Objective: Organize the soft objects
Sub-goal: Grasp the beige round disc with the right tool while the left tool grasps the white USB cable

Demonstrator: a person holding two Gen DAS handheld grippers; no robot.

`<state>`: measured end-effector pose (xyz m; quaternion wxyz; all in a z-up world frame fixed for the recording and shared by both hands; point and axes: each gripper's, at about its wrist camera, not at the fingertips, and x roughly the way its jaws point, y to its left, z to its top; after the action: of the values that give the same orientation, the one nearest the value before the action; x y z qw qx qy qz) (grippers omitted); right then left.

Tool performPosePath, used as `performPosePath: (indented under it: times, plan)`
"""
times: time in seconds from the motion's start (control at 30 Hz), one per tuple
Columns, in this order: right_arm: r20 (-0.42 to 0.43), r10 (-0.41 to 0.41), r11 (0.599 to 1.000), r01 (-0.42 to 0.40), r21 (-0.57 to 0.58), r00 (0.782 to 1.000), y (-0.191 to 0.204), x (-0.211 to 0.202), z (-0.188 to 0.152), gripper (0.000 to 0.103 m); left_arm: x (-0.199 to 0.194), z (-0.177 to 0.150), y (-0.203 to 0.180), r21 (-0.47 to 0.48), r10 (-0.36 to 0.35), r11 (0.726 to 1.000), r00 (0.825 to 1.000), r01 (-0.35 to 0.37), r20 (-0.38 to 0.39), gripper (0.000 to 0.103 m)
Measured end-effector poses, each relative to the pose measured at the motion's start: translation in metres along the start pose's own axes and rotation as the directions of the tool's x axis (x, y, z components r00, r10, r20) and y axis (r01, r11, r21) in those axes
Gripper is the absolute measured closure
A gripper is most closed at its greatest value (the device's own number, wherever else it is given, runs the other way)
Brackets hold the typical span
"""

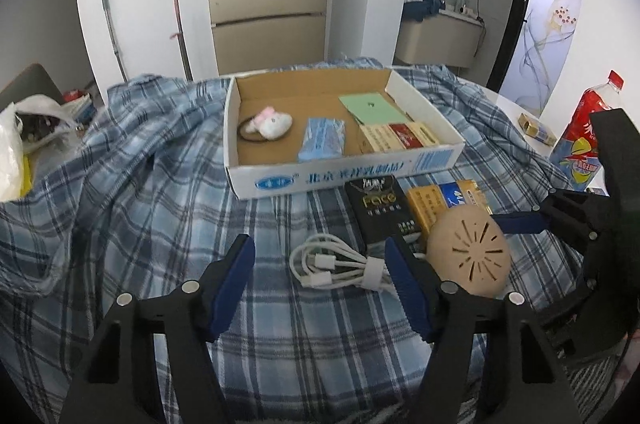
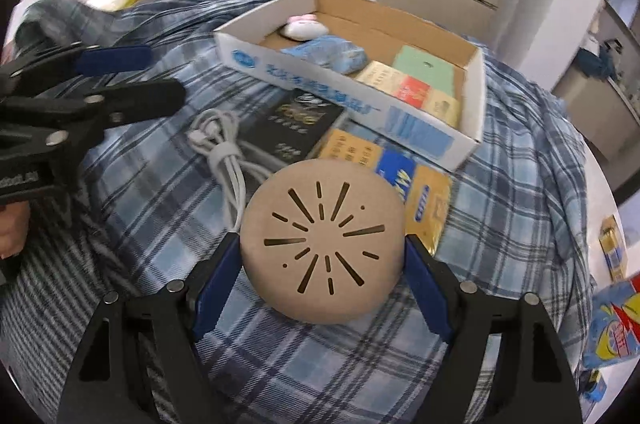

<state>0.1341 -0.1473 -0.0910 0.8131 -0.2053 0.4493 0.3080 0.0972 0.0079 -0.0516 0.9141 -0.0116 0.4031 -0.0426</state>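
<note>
A tan round disc [image 2: 324,244] with slit cut-outs is held just above the plaid cloth [image 2: 152,184]; my right gripper [image 2: 322,264] is shut on it, its blue pads pressing on both sides. In the left wrist view the disc [image 1: 468,252] shows at right with one right finger [image 1: 520,223] behind it. My left gripper [image 1: 320,272] stands open over a bundled white cable [image 1: 336,264], pads clear of it. The cardboard tray [image 1: 344,176] holds a pink-white plush hair tie [image 1: 272,122], a blue tissue pack [image 1: 322,138], a green card [image 1: 372,106] and cigarette packs [image 1: 396,138].
A black box [image 1: 374,208] and a yellow-blue pack [image 1: 440,204] lie on the cloth in front of the tray, close to the disc. A white plastic bag [image 1: 16,144] sits far left. A red bottle [image 1: 580,136] and a small yellow box [image 1: 536,130] stand at right.
</note>
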Motion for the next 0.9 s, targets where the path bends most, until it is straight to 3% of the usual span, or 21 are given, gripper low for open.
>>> performPosePath:
  times: [0.33,0.43,0.53,0.7,0.9]
  plan:
    - [-0.008,0.188,0.98,-0.188,-0.069,0.982,0.021,-0.012,-0.007,0.024,0.004,-0.002,0.001,-0.019,-0.014,1.0,0.999,0.013,-0.047,0.033]
    - [0.003,0.116,0.993,-0.116,-0.006,0.993,0.007,-0.016,-0.006,0.024,0.009,-0.004,0.0,-0.033,-0.037,0.999,0.996,0.035,-0.076,0.033]
    - [0.007,0.073,0.995,-0.073,0.066,0.997,-0.013,-0.018,-0.005,0.024,0.017,-0.007,-0.003,-0.051,-0.11,0.993,0.987,0.105,-0.117,0.037]
    - [0.004,-0.005,0.99,0.005,0.139,1.0,-0.034,-0.016,-0.003,0.024,0.031,-0.009,-0.002,-0.08,-0.133,0.989,0.977,0.12,-0.168,0.038]
    - [0.033,-0.007,0.986,0.002,0.167,0.999,-0.041,-0.022,-0.001,0.024,0.038,-0.011,-0.01,-0.041,-0.132,0.991,0.972,0.127,-0.192,0.038]
